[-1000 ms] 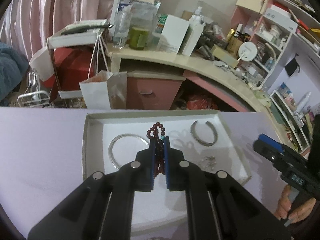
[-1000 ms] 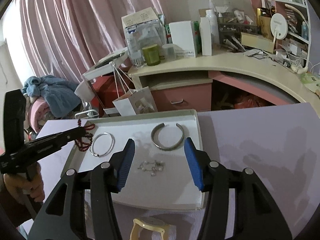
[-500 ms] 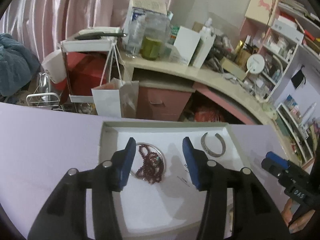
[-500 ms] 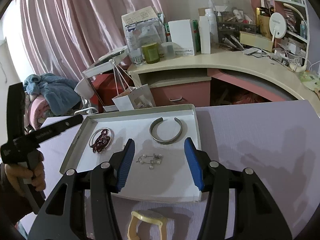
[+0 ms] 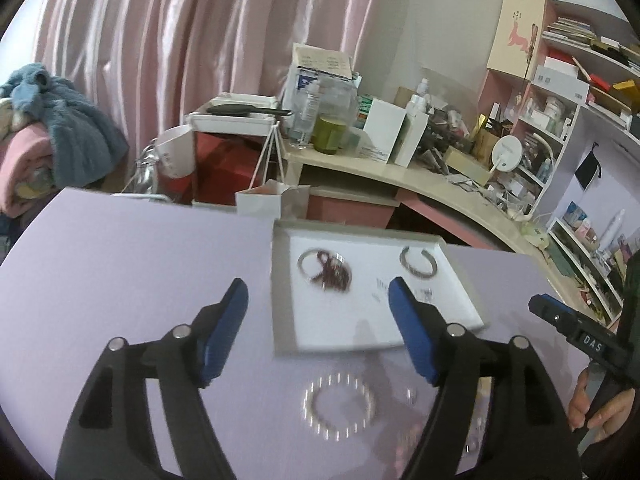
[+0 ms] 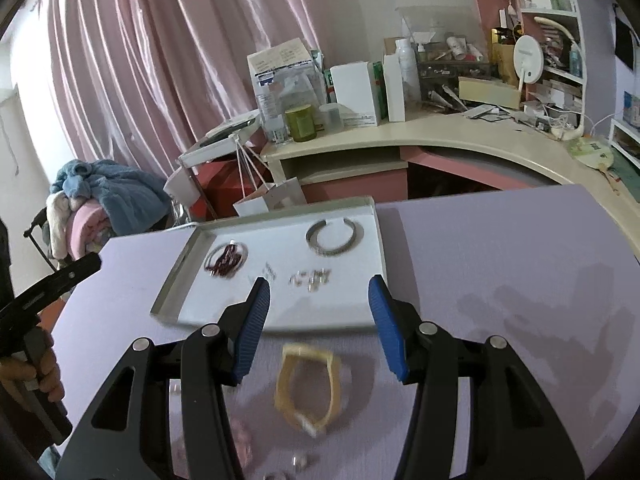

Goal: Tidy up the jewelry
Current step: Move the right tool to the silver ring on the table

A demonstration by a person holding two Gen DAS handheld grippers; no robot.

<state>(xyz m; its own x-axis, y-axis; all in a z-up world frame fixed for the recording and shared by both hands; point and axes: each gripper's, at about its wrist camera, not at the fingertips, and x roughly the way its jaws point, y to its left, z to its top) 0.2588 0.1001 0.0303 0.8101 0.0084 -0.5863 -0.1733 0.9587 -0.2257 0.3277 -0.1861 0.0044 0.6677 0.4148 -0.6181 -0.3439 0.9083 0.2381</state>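
Fingers of both grippers, left (image 5: 316, 320) and right (image 6: 318, 316), gape empty; red beads (image 6: 226, 260), ring, cuff (image 6: 331, 236) and earrings lie in the tray (image 6: 176, 280), pearl bracelet (image 5: 340, 406) and yellow bangle (image 6: 308, 388) remain on the surface

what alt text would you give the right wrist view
An open claw hangs above a yellow bangle lying on a purple table. Beyond it, a white tray holds a silver cuff, dark red beads over a thin ring, and small silver pieces. A cluttered desk stands behind.
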